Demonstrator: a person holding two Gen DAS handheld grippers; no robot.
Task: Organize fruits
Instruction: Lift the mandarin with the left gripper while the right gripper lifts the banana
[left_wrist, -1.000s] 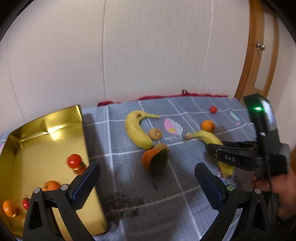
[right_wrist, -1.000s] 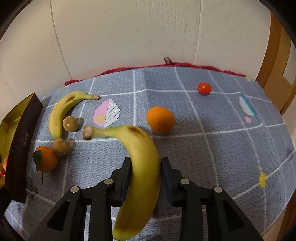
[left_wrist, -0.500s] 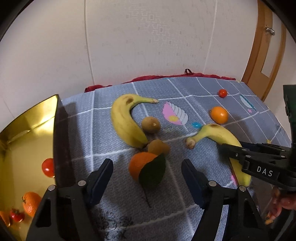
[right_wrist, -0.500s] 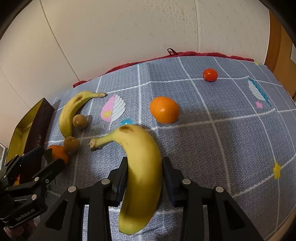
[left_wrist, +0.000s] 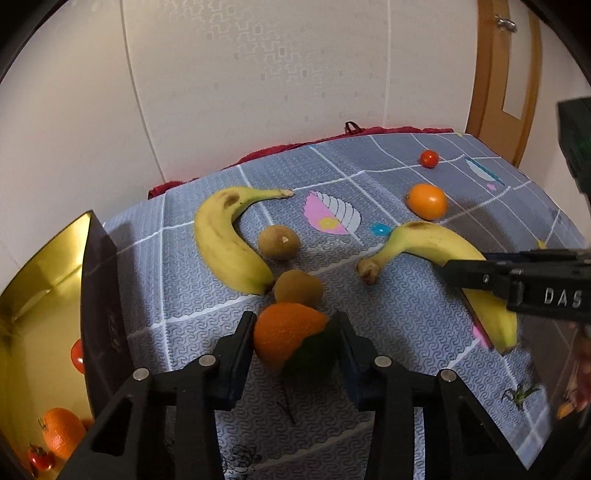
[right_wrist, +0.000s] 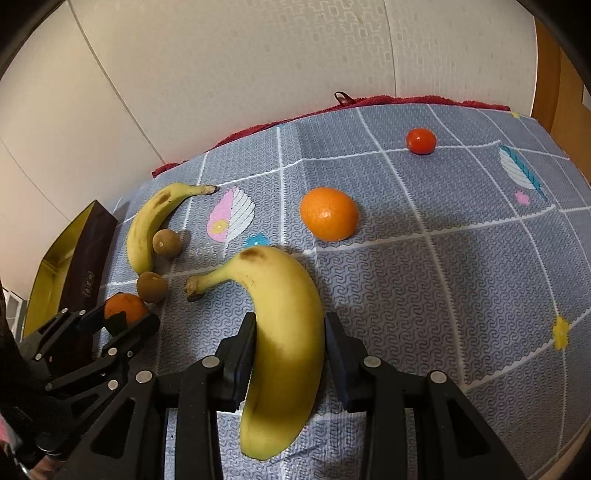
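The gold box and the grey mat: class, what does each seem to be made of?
Gold box: probably foil-lined cardboard, since its glossy inner walls mirror light and fold sharply, with a dark outer face. Grey mat: seemingly soft embossed foam or vinyl, matte, with printed lines.

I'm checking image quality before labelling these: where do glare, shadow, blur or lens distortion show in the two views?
Left wrist view: bright glare on the gold box interior; the white grid lines of the mat bow from the fisheye; the right gripper at the edge looks slightly soft. Right wrist view: a dark vignette rings the corners; the banana between the fingers is sharp, with a soft shadow beside it.
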